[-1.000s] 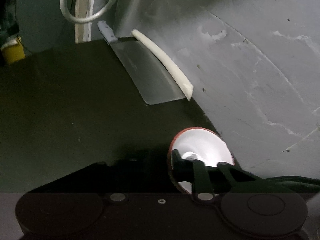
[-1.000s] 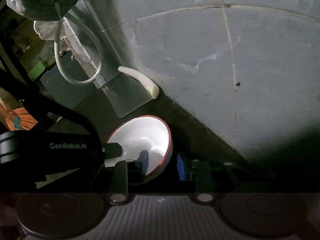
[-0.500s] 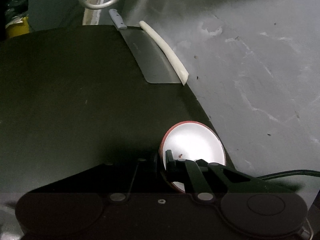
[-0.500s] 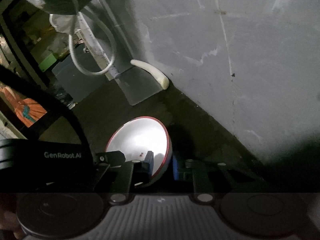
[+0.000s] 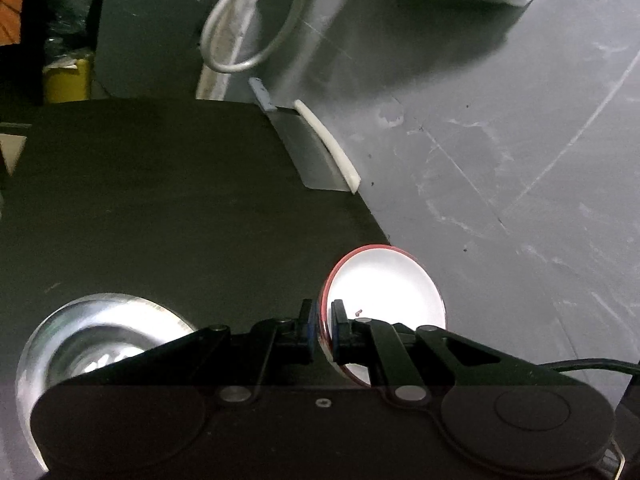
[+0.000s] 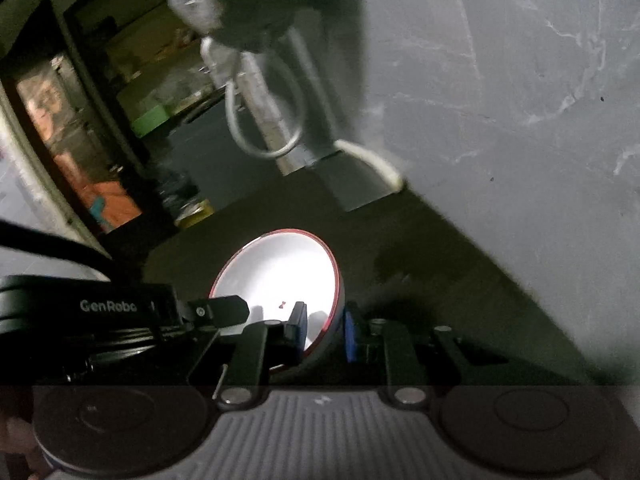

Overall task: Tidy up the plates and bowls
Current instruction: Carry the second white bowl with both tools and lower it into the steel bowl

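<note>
bowl (image 5: 384, 284) rim pinched by left gripper (image 5: 322, 334) and right gripper (image 6: 324, 330).

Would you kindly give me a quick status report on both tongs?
Left tongs and right tongs both shut on red-rimmed bowl. Steel bowl at lower left. Cleaver by wall, apart.

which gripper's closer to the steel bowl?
Left. The steel bowl sits just beside the left gripper, which pinches the red-rimmed bowl. The right gripper grips that bowl's opposite rim; its view lacks the steel bowl.

Both wrist views close, facing dark counter (image 5: 160, 208) and wall; share red-rimmed bowl (image 5: 384, 280), cleaver (image 6: 356, 184).
</note>
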A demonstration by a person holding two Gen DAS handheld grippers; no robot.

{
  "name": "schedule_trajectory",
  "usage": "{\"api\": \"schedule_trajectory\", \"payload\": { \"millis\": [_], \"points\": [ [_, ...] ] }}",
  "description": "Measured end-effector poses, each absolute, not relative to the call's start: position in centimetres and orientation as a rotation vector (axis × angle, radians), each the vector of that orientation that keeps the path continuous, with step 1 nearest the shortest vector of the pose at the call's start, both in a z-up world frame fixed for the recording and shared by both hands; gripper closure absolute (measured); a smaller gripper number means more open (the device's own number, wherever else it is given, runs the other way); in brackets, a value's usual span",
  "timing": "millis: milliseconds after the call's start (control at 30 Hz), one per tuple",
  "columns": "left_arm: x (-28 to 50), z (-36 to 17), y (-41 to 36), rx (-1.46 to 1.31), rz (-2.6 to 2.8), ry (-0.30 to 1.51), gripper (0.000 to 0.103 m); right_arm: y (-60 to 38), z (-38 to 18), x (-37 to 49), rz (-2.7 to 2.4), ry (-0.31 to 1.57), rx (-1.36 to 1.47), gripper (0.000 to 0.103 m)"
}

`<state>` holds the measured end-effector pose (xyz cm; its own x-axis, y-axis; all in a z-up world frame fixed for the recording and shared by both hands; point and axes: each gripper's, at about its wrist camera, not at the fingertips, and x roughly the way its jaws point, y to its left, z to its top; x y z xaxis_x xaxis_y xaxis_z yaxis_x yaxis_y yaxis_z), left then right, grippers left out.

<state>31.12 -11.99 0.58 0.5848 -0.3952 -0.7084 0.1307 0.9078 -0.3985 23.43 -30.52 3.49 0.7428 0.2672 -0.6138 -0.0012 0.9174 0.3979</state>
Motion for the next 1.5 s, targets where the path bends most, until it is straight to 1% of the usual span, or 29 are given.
{"api": "schedule_trajectory", "payload": {
  "millis": [133,333,700,1500],
  "points": [
    [27.9,1.4,-10.0,-0.320,-0.318,0.905,0.095,-29.5,3.9,20.7,0.221,0.764,0.375,0.082],
    [23.7,1.2,-8.4,-0.315,-0.321,0.932,0.095,-28.0,4.0,16.6,0.270,0.828,0.316,0.081],
    [19.5,-0.1,-8.6,-0.260,-0.345,0.973,0.095,-27.1,3.4,11.4,0.271,0.911,0.280,0.081],
    [17.9,-0.9,-9.1,-0.235,-0.339,1.013,0.095,-27.0,2.6,11.0,0.269,0.963,0.274,0.081]
  ]
}}
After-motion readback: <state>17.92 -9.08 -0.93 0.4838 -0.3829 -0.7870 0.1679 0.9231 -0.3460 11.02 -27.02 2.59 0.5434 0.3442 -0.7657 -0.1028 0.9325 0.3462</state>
